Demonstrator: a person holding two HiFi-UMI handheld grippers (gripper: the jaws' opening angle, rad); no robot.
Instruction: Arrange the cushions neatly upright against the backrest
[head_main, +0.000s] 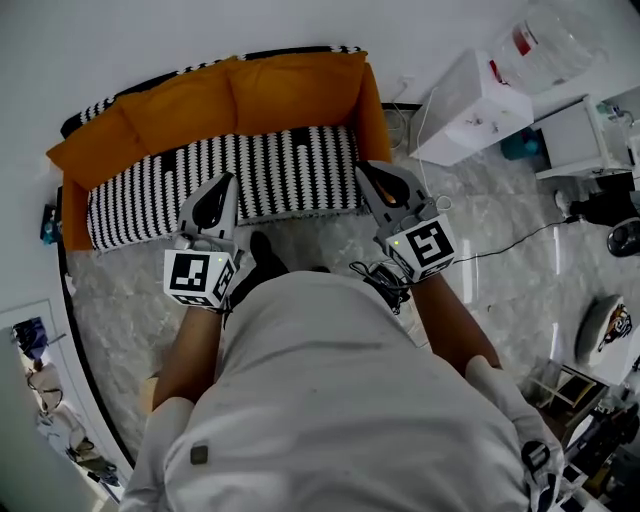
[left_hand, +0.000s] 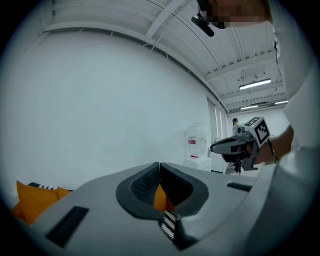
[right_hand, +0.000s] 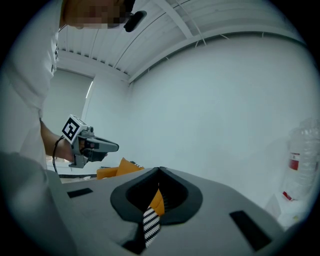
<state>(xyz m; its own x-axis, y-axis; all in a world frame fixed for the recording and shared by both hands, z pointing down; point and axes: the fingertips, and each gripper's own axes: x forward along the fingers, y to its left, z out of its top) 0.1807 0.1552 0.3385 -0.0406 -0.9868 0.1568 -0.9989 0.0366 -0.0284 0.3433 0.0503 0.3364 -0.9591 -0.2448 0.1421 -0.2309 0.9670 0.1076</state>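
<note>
Both hand-held grippers are held out in front of the person and aimed at the little sofa (head_main: 372, 112). The left hand-held gripper (head_main: 226, 182) has its jaws pinched together with nothing in them. In the left gripper view the tips meet, and the slot under them only shows a sliver of orange and stripes from the sofa beyond. Same deal for the right hand-held gripper (head_main: 363, 168): jaws closed, empty, the same orange-and-stripe peek behind them.

The two orange cushions are well ahead of the tips, and neither gripper touches them. The left cushion (head_main: 165, 112) is ahead of the left hand-held gripper and off to its left. The right cushion (head_main: 297, 88) sits ahead in the stretch between the two grippers. They stand side by side, edges touching, leaning back on the backrest. The black-and-white striped seat (head_main: 270, 165) is right at the tips, which hang over its front edge when you look down from the head view.

Way off to the right of the right hand-held gripper there's a white cabinet (head_main: 470, 100), and beyond it a big clear water bottle (head_main: 545, 40). Below both grippers is marble floor (head_main: 320, 240).
</note>
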